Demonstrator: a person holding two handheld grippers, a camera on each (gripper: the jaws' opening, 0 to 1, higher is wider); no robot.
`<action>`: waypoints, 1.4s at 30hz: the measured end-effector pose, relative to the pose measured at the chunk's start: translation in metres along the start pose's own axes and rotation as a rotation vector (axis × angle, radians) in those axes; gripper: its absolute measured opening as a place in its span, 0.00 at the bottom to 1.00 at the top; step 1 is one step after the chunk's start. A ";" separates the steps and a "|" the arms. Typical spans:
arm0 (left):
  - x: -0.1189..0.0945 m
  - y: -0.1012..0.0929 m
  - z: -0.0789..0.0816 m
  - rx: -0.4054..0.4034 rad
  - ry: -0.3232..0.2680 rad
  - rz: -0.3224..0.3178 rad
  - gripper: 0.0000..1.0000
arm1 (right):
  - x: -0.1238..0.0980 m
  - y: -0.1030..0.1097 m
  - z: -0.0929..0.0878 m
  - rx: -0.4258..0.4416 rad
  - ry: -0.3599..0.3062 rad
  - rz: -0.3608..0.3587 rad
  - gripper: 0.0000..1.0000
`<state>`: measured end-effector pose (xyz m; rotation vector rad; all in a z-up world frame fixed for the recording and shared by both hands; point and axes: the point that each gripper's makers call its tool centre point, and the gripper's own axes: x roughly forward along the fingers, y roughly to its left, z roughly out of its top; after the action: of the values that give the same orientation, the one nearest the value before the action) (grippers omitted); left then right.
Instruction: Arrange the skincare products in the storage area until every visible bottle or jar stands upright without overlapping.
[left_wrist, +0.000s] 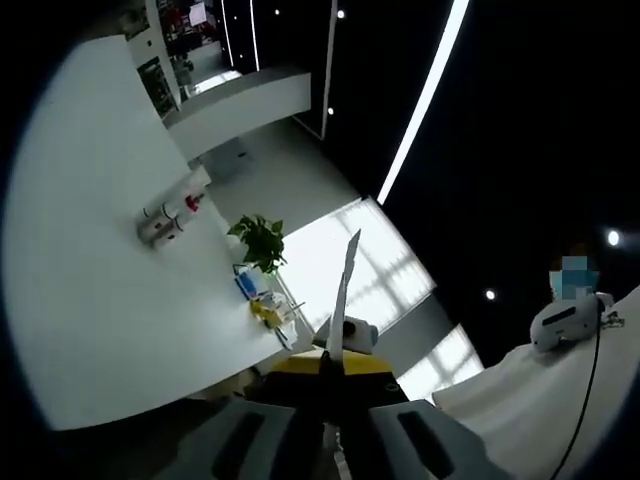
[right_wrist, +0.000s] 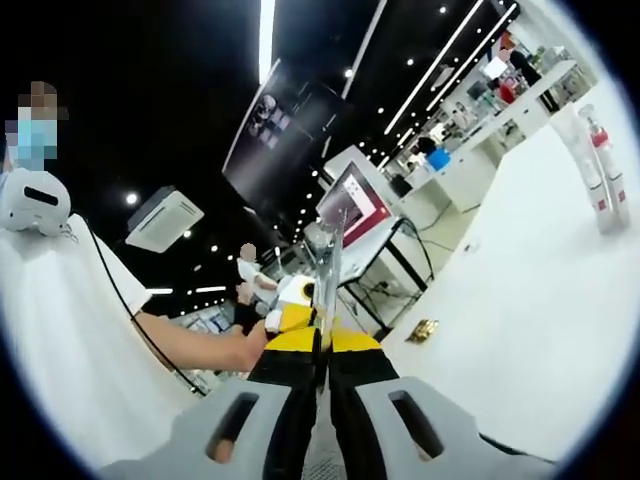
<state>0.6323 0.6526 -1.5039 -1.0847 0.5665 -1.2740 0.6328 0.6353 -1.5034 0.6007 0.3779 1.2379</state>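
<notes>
Both grippers, the left gripper (left_wrist: 335, 425) and right gripper (right_wrist: 325, 400), had their jaws pressed together, holding nothing. The skincare bottles (left_wrist: 170, 215) stood on the white table (left_wrist: 90, 300), well apart from the jaws.

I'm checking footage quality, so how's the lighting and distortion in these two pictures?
Left gripper view: strong fisheye bend, the white table bright and nearly blown out against a dark ceiling, the bottles small and soft. Right gripper view: the same curving, ceiling light strips glaring, the bottles stretched at the edge; its claw is sharp.
</notes>
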 end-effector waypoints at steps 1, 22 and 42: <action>0.000 0.001 0.000 0.000 -0.001 0.003 0.02 | 0.000 -0.002 -0.001 -0.017 0.005 -0.015 0.06; -0.008 0.004 0.024 0.007 -0.137 0.019 0.05 | -0.003 -0.010 -0.004 -0.181 0.033 -0.117 0.00; -0.002 0.038 0.066 -0.102 -0.151 0.116 0.02 | -0.014 -0.055 0.030 -0.248 -0.058 -0.310 0.10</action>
<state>0.7054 0.6735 -1.5097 -1.2036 0.5761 -1.0621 0.6877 0.6040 -1.5141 0.3486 0.2523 0.9489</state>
